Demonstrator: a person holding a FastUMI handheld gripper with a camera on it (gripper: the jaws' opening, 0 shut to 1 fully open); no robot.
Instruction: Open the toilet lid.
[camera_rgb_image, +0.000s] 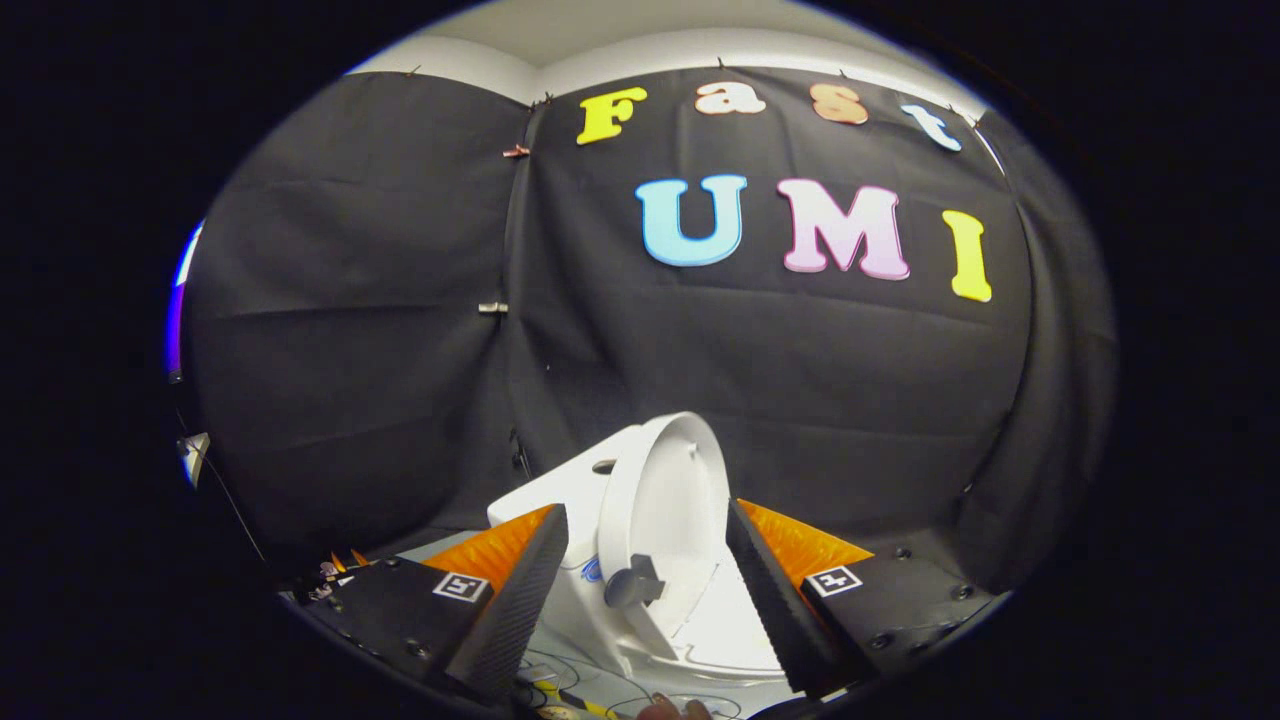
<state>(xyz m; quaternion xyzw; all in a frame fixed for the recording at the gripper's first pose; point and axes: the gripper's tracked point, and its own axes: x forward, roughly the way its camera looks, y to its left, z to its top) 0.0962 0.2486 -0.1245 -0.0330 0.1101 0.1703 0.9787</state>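
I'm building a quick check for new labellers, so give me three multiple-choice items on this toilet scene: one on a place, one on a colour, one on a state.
1. Where is the toilet lid relative to the tongs?
A. Between the two fingers, a little ahead
B. Outside both fingers
C. Behind the tank

2. What colour is the toilet?
A. Blue
B. White
C. Grey

3. What state is the lid in?
A. Flat down on the seat
C. Lying on the floor
B. Raised, standing near upright

Answers:
1 A, the lid stands in the gap between the spread fingers.
2 B, tank, lid and bowl all read white.
3 B, its underside faces the bowl while the tongs are open, pressing nothing.
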